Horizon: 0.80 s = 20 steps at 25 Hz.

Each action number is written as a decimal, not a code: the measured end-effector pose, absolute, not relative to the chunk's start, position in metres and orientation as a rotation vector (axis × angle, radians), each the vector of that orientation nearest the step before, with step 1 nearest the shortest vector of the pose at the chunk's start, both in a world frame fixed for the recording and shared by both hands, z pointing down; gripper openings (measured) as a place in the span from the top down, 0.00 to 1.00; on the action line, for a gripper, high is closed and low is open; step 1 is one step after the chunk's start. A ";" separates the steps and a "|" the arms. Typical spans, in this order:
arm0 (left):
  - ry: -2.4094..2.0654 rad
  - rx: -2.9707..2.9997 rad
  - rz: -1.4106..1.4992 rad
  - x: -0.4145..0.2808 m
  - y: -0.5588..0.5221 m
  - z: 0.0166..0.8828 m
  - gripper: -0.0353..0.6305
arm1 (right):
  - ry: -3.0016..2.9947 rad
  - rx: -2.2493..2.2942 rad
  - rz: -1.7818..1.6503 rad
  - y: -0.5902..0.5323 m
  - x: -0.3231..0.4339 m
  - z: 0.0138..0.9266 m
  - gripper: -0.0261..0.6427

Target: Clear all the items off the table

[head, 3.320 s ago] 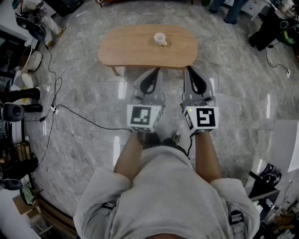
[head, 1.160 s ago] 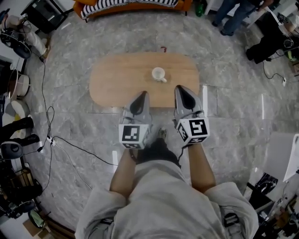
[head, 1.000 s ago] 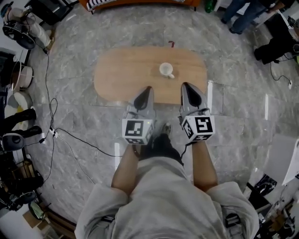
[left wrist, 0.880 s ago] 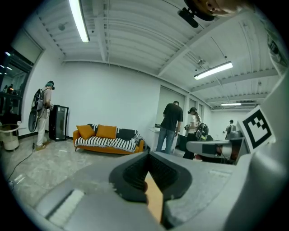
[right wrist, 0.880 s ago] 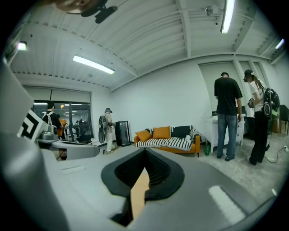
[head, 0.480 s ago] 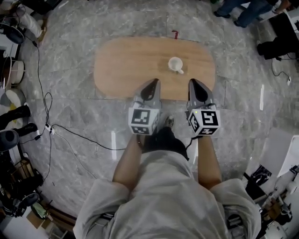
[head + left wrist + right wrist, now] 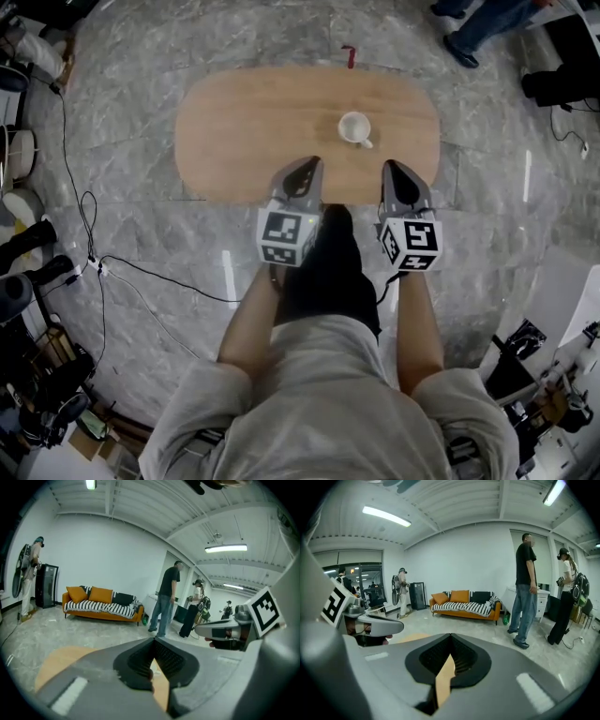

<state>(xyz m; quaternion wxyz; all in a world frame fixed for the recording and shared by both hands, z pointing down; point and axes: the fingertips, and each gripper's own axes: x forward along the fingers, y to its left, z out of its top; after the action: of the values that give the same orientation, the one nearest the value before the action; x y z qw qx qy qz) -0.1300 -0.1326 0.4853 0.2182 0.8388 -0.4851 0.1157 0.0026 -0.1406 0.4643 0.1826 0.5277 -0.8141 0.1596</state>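
Note:
A white cup (image 7: 354,127) with its handle toward the lower right stands right of the middle of the oval wooden table (image 7: 244,131). It is the only thing on the table. My left gripper (image 7: 313,162) and right gripper (image 7: 390,166) are held side by side, their tips just over the table's near edge. The cup lies a little beyond them and between them. Both are shut and hold nothing. In the left gripper view the left gripper (image 7: 153,641) has its jaws meeting at the tip; the right gripper (image 7: 451,636) looks the same in its own view.
A small red object (image 7: 349,54) lies on the marble floor beyond the table. Cables (image 7: 141,272) run over the floor at left, beside shelves of gear. An orange sofa (image 7: 101,603) stands against the far wall, and people (image 7: 527,588) stand to the right.
I have stepped closer to the table. The gripper tips, short of the near edge before, now reach over it. Both grippers stayed shut, and the cup has not moved.

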 end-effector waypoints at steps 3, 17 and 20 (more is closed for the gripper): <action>-1.321 2.286 0.386 -0.123 -0.148 0.517 0.92 | -2.264 1.453 0.519 -0.159 0.012 0.502 0.95; -1.254 2.064 0.550 -0.088 -0.205 0.642 0.92 | -2.112 1.238 0.705 -0.228 0.037 0.640 0.95; -1.247 2.023 0.574 -0.086 -0.217 0.669 0.92 | -2.086 1.185 0.715 -0.243 0.036 0.668 0.95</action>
<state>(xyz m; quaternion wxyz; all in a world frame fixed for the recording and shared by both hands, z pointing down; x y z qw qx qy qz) -0.0862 -0.2173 0.6690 0.3413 0.7777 -0.4796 0.2206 0.0360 -0.2428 0.6679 0.3138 0.4494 -0.7912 0.2713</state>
